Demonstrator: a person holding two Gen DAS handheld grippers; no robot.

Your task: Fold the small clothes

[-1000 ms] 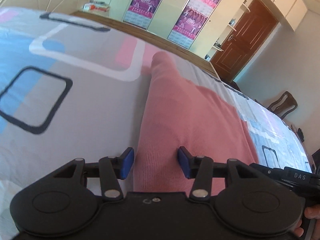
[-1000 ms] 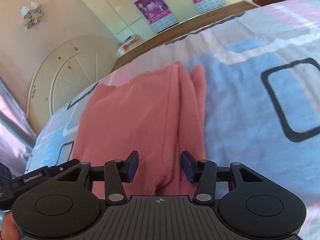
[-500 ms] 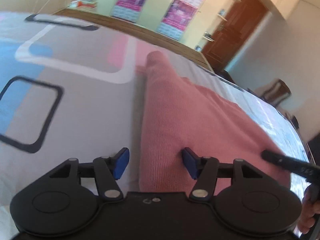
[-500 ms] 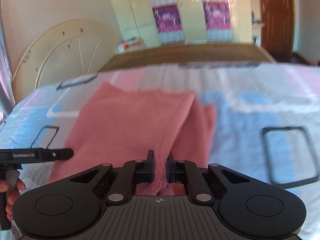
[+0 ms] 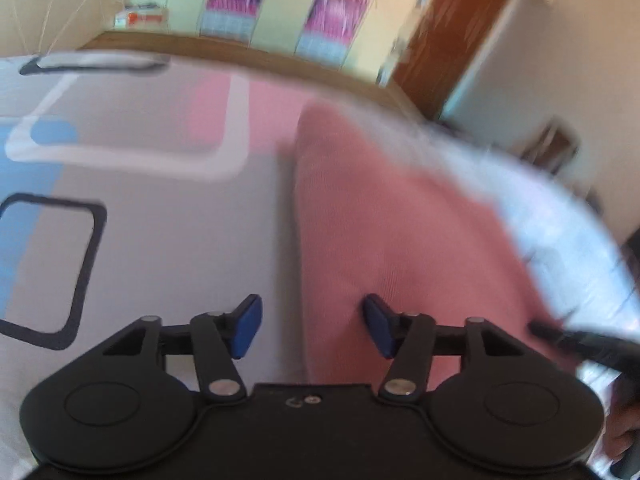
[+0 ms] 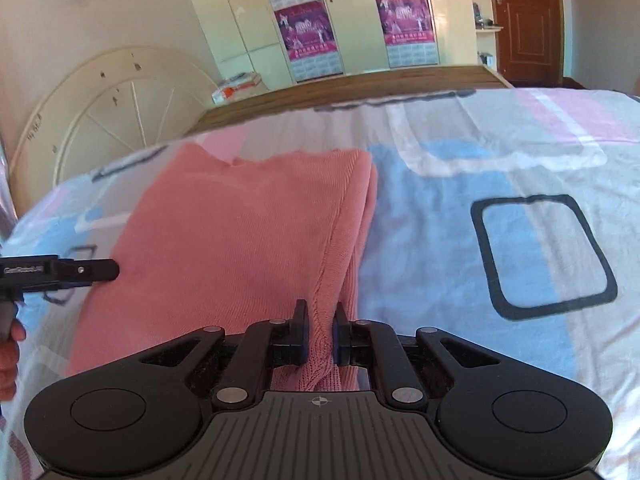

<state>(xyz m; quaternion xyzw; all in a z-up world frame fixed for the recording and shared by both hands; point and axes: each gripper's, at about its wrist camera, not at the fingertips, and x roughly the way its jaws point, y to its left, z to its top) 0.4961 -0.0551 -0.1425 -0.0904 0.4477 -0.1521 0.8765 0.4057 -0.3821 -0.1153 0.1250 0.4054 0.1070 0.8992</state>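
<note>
Bed with patterned sheet carries the pink garment, long axis toward the footboard. Right gripper clenched on its near right hem; left gripper spread, apparently straddling the left edge (view blurred).

Both the left gripper and right gripper are matte black with blue pads, silver pivot screws; bare skin at nine o'clock.
</note>
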